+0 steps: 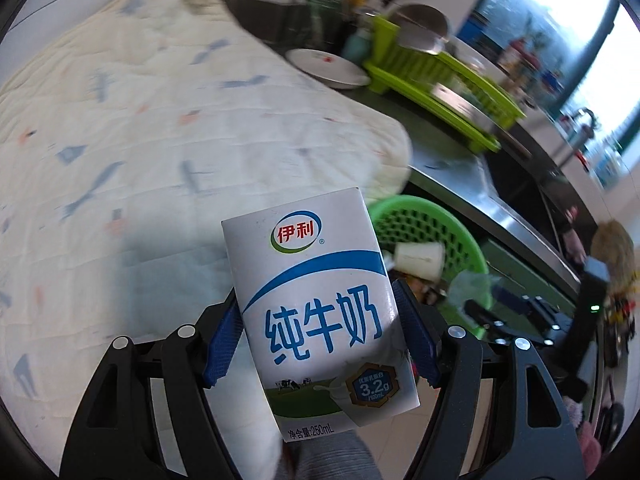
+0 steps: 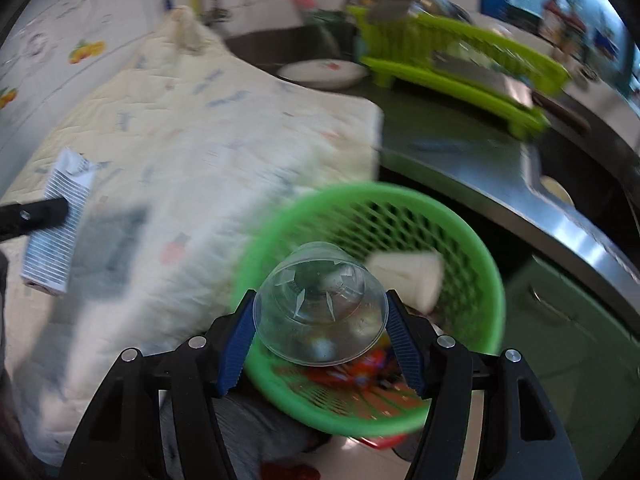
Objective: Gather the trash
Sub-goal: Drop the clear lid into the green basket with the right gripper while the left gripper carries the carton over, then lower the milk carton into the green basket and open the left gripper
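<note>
Kitchen setting: we record a steel counter (image 2: 472,168) running along the right, and a large cream quilted cloth (image 1: 168,120) with small blue and orange marks covering most of the surface to the left. Behind it we see a lime green dish rack (image 2: 452,60) holding metal cookware, with a white plate (image 2: 322,74) just beside it.

Below the cloth's edge we note a green mesh waste basket (image 2: 472,248); a white paper cup (image 2: 408,278) lies on its side inside, above some red wrapping at the bottom.

Left gripper (image 1: 320,340): blue pads pressed against both sides of a white and blue milk carton (image 1: 316,304), label facing the camera, carton raised over the cloth, the basket just to its right.

Right gripper (image 2: 320,326): pads clamped on a clear plastic cup (image 2: 320,304), base pointing away from the camera, held over the near rim of the basket. Both views show motion blur.
</note>
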